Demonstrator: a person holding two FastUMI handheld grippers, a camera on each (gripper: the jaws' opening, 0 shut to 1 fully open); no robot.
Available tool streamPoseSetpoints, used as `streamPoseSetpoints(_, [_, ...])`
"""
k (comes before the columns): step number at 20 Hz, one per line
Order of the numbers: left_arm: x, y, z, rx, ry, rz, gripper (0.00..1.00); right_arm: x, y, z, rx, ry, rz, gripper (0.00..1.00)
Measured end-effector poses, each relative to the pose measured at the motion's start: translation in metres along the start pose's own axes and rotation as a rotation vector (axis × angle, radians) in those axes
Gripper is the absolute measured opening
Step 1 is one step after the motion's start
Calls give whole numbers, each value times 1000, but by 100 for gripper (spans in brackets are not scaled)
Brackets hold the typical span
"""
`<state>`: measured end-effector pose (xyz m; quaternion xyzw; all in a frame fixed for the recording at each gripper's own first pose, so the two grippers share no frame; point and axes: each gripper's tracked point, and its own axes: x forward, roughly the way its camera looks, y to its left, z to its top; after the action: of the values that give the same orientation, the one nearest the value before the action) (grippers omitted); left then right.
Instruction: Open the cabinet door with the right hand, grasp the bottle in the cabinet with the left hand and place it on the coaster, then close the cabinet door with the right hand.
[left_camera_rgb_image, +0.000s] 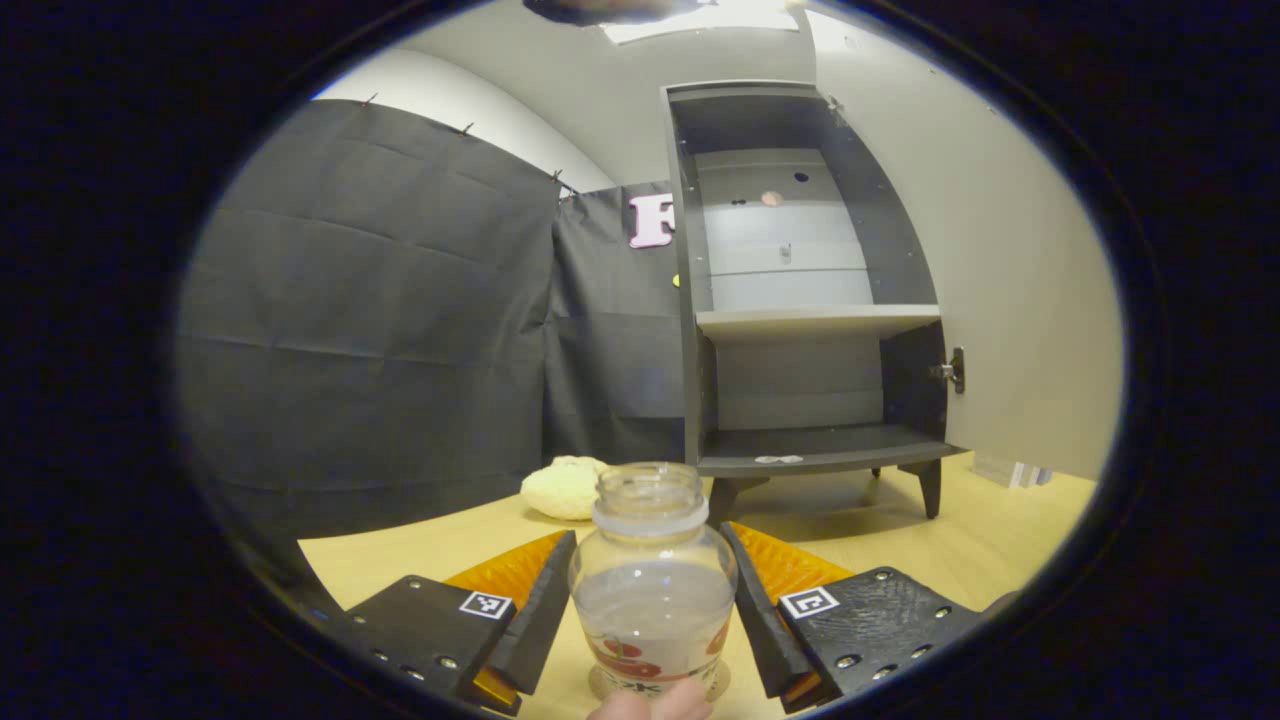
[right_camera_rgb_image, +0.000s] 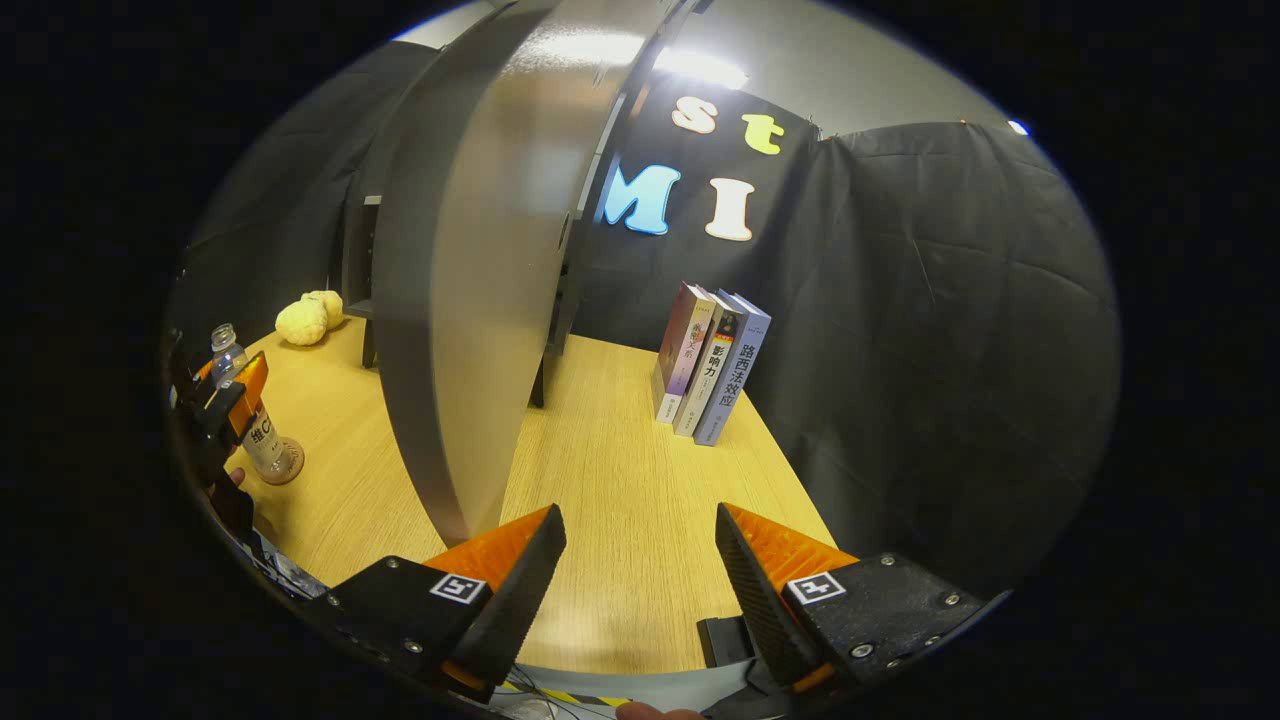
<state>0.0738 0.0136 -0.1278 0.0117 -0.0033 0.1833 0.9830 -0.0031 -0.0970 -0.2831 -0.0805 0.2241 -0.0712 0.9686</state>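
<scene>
Bottle (left_camera_rgb_image: 652, 580) stands on the coaster (left_camera_rgb_image: 600, 684), whose edge is mostly hidden, between the left hand-held gripper (left_camera_rgb_image: 648, 600) fingers; contact is unclear. Right hand-held gripper (right_camera_rgb_image: 640, 590) gapes empty beside the open cabinet door (right_camera_rgb_image: 480, 300).

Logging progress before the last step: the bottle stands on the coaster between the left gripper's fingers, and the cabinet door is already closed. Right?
Not quite: the cabinet door is open, as the right gripper view shows. The bottle does stand on the coaster between the left gripper fingers.

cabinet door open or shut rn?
Open. The door swings wide right, baring both shelves; the right gripper view shows its panel edge-on.
</scene>
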Motion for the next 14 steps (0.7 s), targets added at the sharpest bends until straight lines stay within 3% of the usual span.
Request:
streamPoseSetpoints(5, [-7,-2,47,29,-41,-23,81,-5,-2,8,33,-12,3,94])
streamPoseSetpoints(6, [-10,-5,53,27,-36,-35,86,-6,-3,11,39,-19,2,94])
streamPoseSetpoints(7, [-12,-9,60,20,-31,-53,81,-6,-4,13,45,-26,1,94])
streamPoseSetpoints(11, [-12,-13,92,28,-30,-78,81,-14,-9,26,81,-56,-2,94])
streamPoseSetpoints(12, [-12,-13,104,36,-33,-80,86,-16,-11,28,95,-62,-5,94])
streamPoseSetpoints(14, [-12,-16,128,38,-27,-97,81,-22,-16,36,122,-76,-13,94])
